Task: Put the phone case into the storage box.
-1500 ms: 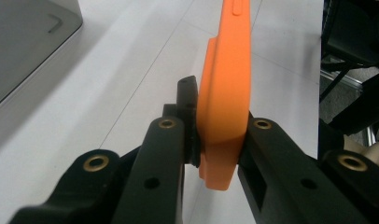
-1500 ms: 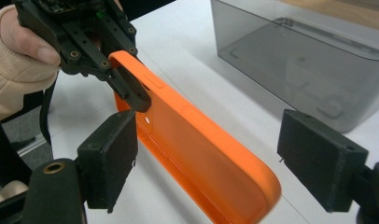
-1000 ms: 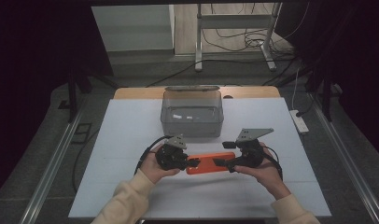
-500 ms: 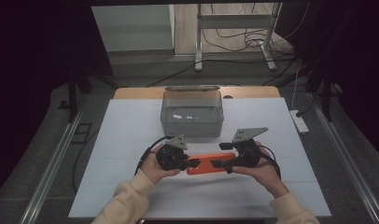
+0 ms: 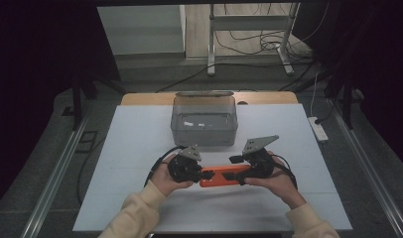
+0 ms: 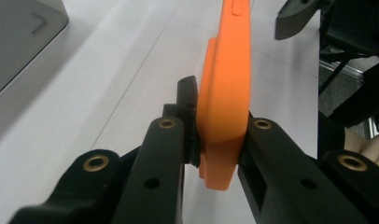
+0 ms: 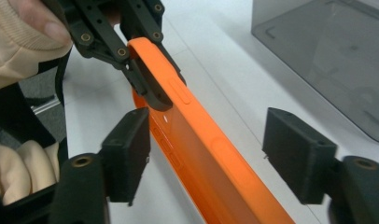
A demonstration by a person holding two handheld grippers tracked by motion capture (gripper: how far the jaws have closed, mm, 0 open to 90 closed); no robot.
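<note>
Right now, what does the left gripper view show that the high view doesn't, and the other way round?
Left gripper view alone: the left tongs seen close up, both pads pressing the rounded end of the orange phone case, which stands on edge.

High view alone: the whole white table, both hands, the person's cream sleeves, and the right tongs at the case's other end.

Shared: the case, the left tongs, the grey lidded box, and the table.

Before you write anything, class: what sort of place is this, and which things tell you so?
Probably a lab or recording room, not a home: a white-topped table in a dark space, loose cables across the bare floor beyond it, and a metal stand.
</note>
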